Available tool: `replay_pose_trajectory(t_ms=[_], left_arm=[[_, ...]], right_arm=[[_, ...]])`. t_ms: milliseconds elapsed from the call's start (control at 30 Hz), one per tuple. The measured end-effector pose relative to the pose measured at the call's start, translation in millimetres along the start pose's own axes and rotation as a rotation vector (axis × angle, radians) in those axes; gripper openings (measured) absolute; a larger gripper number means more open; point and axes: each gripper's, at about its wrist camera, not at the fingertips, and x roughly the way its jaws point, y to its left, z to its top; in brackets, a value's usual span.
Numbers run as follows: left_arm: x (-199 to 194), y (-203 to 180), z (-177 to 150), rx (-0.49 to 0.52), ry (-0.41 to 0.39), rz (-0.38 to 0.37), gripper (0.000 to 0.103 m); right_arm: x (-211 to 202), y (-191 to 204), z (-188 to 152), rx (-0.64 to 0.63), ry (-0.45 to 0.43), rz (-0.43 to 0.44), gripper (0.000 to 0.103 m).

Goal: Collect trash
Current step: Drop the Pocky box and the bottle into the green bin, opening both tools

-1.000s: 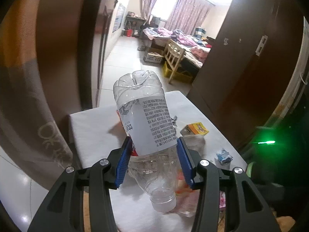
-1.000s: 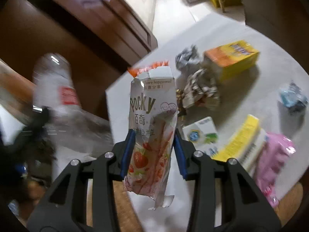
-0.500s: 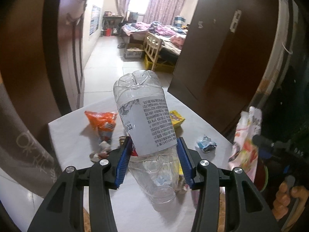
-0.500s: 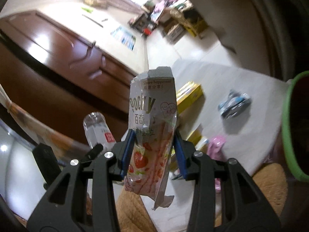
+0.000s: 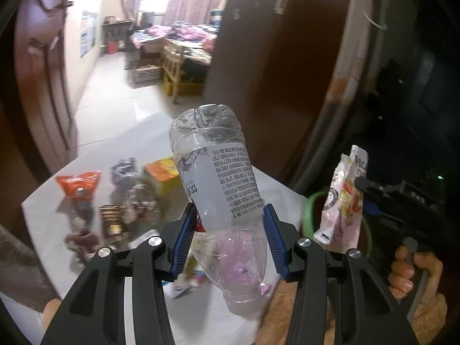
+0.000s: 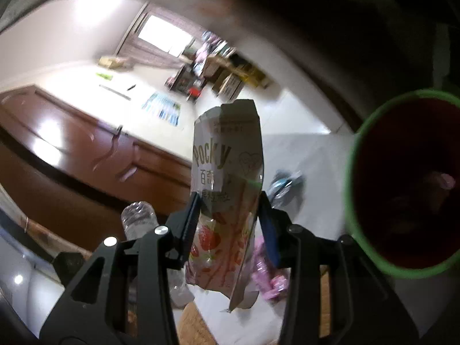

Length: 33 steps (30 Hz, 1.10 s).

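Left gripper [image 5: 228, 237] clamps an upturned plastic water bottle [image 5: 218, 178] above the bench [image 5: 95, 149]; right gripper [image 6: 230, 221] pinches a Pocky wrapper [image 6: 227, 178] beside a green-rimmed bin [image 6: 352, 172].

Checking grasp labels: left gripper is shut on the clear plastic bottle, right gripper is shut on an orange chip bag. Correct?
Not quite. The left gripper does hold the clear plastic bottle, but the right gripper is shut on a pink Pocky wrapper, as the right wrist view shows.
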Motion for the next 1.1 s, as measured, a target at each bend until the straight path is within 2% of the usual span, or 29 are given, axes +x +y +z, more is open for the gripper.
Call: replay_pose_trajectory(t_ms=[133,300,400,567,600,633,700,733,767,833,933,1100], left_arm=[[18.6,-24.3,-0.1,0.021,0.032,-0.065,0.045],[54.9,-67.1,-2.6,0.056,0.101,-0.204,0.045],[78.0,-95.4,0.8,0.076,0.129,-0.271,0.045],[102.9,-142.9,8.9,0.139,0.127,-0.369,0.046],[106.5,-150.8,11.7,0.152,0.125,-0.382,0.046],[108.9,-156.9,13.2,0.161,0.122,-0.392,0.061],[111.8,-165.4,17.3,0.168,0.111,-0.372,0.089],[109.6,-165.5,19.2,0.156,0.100,-0.369,0.089],[104.1,-162.3,20.9,0.132,0.084,-0.389,0.089],[96.2,-152.8,20.2,0.107,0.067,-0.387,0.089],[84.1,-130.7,15.3,0.096,0.052,-0.334,0.089],[67.7,-84.8,4.1,0.071,0.060,-0.200,0.089]], right_arm=[[-29.3,-24.8,14.9,0.032,-0.098,-0.062,0.040],[-66.2,-51.0,25.8,0.047,-0.212,-0.172,0.041],[-75.8,-65.5,27.0,0.065,-0.236,-0.236,0.041],[-83.3,-83.0,26.2,0.069,-0.261,-0.362,0.043],[-82.3,-84.2,26.9,0.074,-0.262,-0.366,0.043],[-84.5,-89.1,29.1,0.082,-0.264,-0.372,0.046],[-84.7,-93.4,30.7,0.096,-0.273,-0.399,0.059],[-84.0,-95.1,30.2,0.104,-0.277,-0.414,0.073],[-84.4,-95.3,28.7,0.104,-0.281,-0.425,0.076],[-81.6,-92.3,28.5,0.091,-0.281,-0.453,0.076],[-82.8,-91.5,25.3,0.084,-0.274,-0.452,0.076],[-59.0,-61.6,24.4,0.016,-0.229,-0.434,0.076]])
